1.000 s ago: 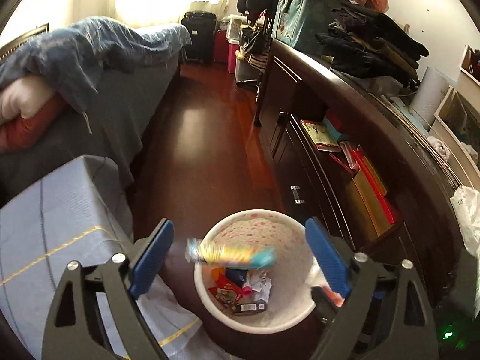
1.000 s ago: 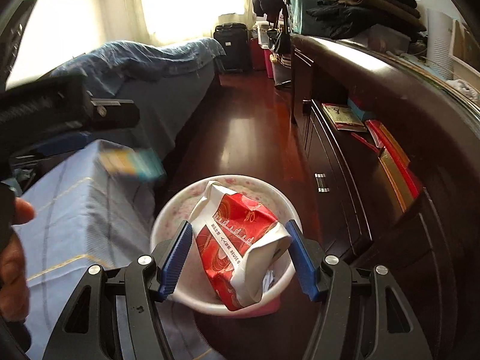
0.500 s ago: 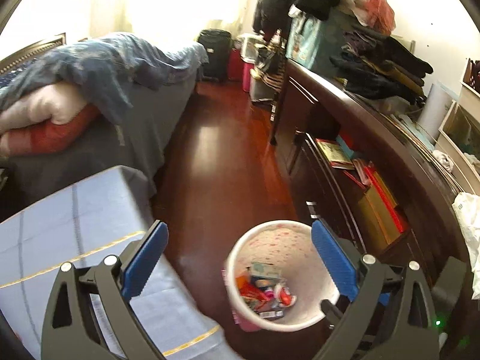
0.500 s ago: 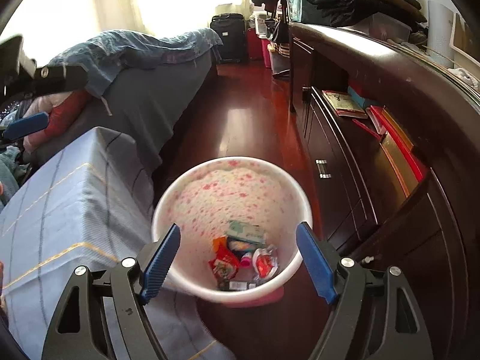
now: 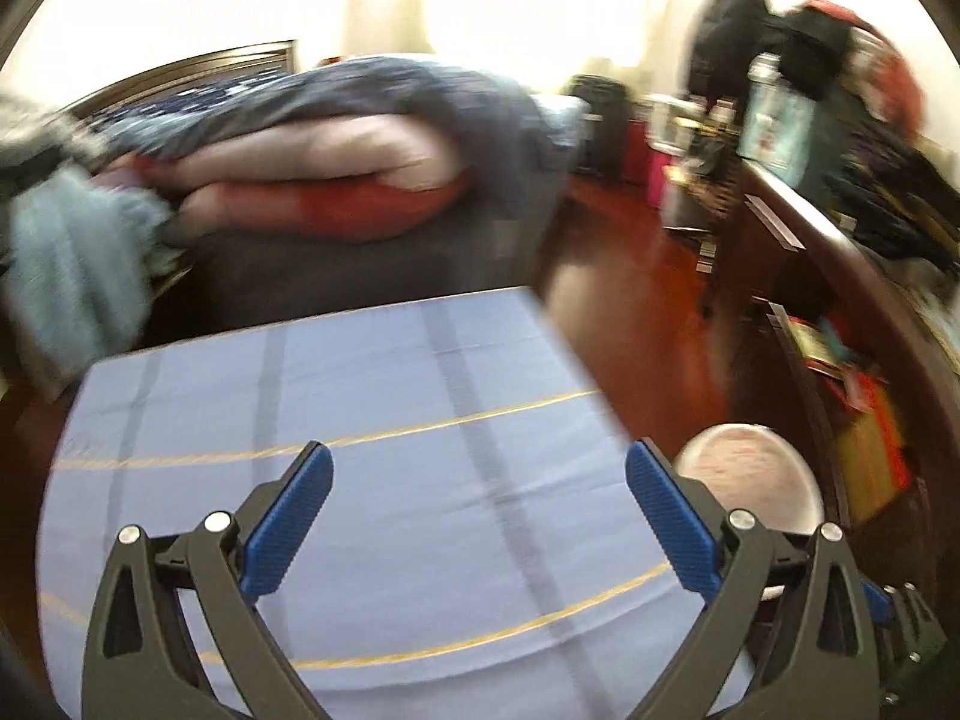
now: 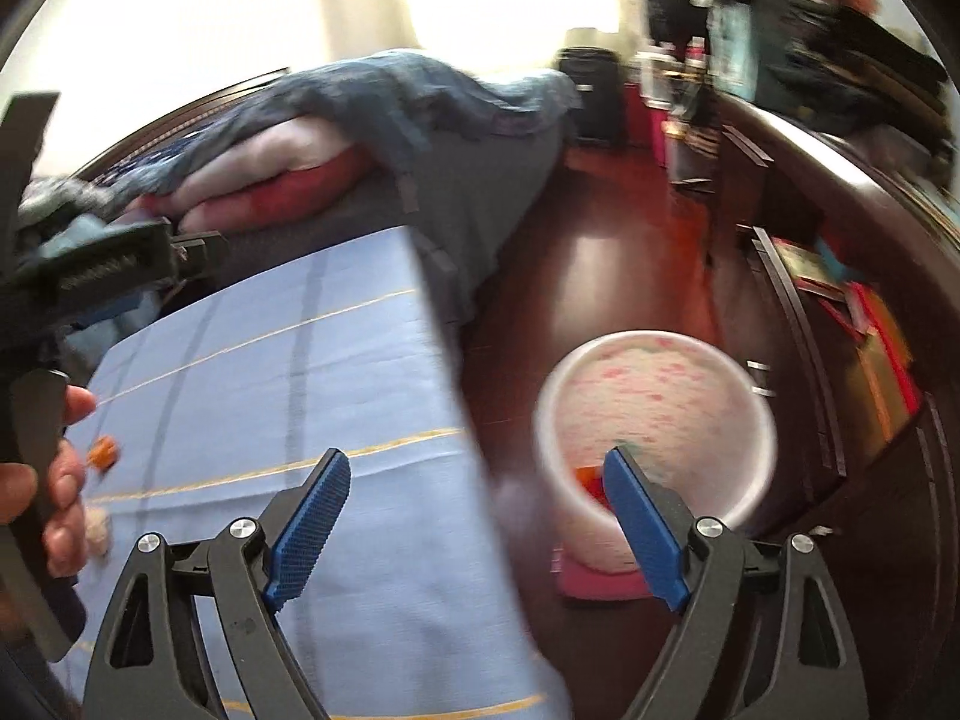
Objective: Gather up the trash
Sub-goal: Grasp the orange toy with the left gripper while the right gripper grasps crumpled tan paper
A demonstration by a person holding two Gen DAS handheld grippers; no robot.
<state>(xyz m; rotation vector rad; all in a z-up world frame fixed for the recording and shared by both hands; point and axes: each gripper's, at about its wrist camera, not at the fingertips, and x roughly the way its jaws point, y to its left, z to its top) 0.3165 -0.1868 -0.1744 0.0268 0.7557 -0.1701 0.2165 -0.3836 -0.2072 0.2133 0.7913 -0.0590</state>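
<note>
**Both tools empty over the cloth**

Left tool (image 5: pixel 477 480) spread wide, level above my blue-clothed tabletop (image 5: pixel 372 420). Right tool (image 6: pixel 477 486) likewise spread, straddling the tabletop's edge; white bin (image 6: pixel 654 414) sits on the floor beside it, scraps (image 6: pixel 103 453) near my left hand (image 6: pixel 54 480).

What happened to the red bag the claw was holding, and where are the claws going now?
The right claw let the red bag drop into the trash bin and is now open and empty. The left claw, also open and empty, let a wrapper go too. Both swung left, away from the bin, over the blue cloth, where small orange scraps lie. The bin stayed on the floor by the dresser.
</note>
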